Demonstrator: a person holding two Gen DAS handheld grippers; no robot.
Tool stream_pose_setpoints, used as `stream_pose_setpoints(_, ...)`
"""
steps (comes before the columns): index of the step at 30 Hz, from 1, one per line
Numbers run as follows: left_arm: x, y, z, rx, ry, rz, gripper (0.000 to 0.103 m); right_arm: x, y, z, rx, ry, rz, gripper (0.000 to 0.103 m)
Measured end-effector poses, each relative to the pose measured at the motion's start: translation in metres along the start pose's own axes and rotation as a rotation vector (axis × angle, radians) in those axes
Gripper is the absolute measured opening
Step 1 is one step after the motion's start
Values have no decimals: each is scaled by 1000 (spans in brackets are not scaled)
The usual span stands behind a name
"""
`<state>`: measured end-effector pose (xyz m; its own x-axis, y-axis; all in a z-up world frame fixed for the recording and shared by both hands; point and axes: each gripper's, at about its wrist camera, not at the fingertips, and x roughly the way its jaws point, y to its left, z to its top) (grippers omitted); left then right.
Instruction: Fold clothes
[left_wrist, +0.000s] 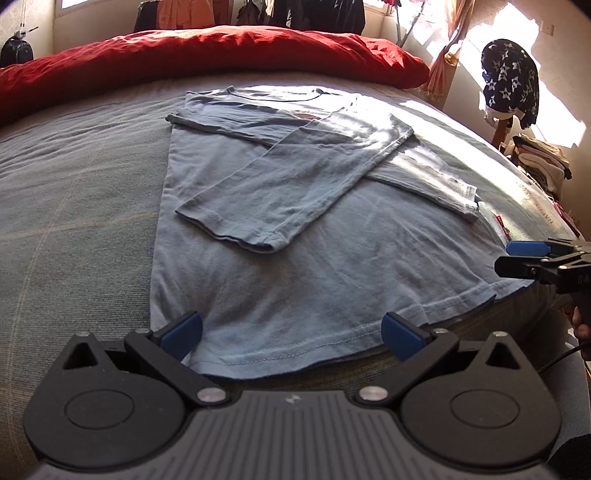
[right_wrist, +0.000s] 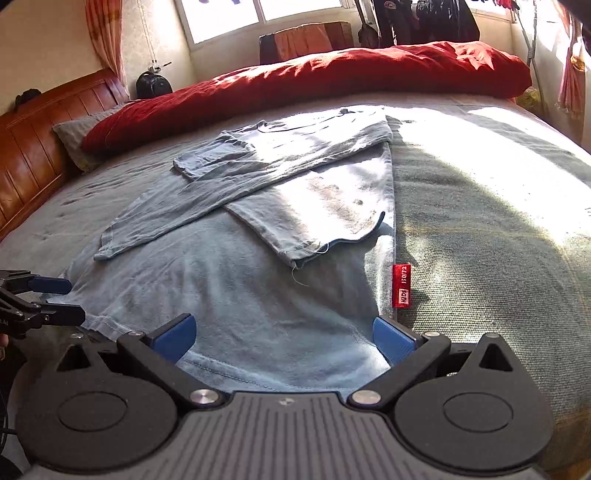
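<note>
A light blue long-sleeved shirt (left_wrist: 314, 258) lies flat on the bed, collar at the far end, both sleeves folded across its body. It also shows in the right wrist view (right_wrist: 240, 295). My left gripper (left_wrist: 291, 332) is open, its blue pads straddling the near-left part of the hem. My right gripper (right_wrist: 284, 339) is open over the near-right corner of the hem. Each gripper shows in the other's view, the right one (left_wrist: 517, 258) at the shirt's right edge, the left one (right_wrist: 55, 299) at its left edge.
The grey-blue bed cover (left_wrist: 74, 221) surrounds the shirt. A red duvet (left_wrist: 221, 55) lies across the far side. A red label (right_wrist: 401, 284) sits by the shirt's right edge. A wooden headboard (right_wrist: 33, 147) is at left. Folded clothes (left_wrist: 539, 158) sit beyond the bed's right side.
</note>
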<state>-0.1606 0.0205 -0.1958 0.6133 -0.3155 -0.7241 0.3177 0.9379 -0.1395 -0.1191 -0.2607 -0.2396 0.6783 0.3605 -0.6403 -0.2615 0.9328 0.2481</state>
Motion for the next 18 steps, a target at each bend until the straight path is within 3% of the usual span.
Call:
stream_pose_setpoints(4, -4, 7, 18, -25, -62, 12, 102, -7, 6, 2, -19, -11, -5, 103)
stream_pose_setpoints(11, 26, 17, 24, -65, -16, 42, 102, 14, 11, 5, -35, 13, -12, 103)
stream_pose_setpoints(14, 21, 22, 15, -74, -42, 24, 102, 14, 10, 0, -43, 2, -10, 103)
stream_pose_setpoints(18, 9, 28, 28, -127, -54, -1, 102, 13, 12, -2, -57, -4, -20, 103)
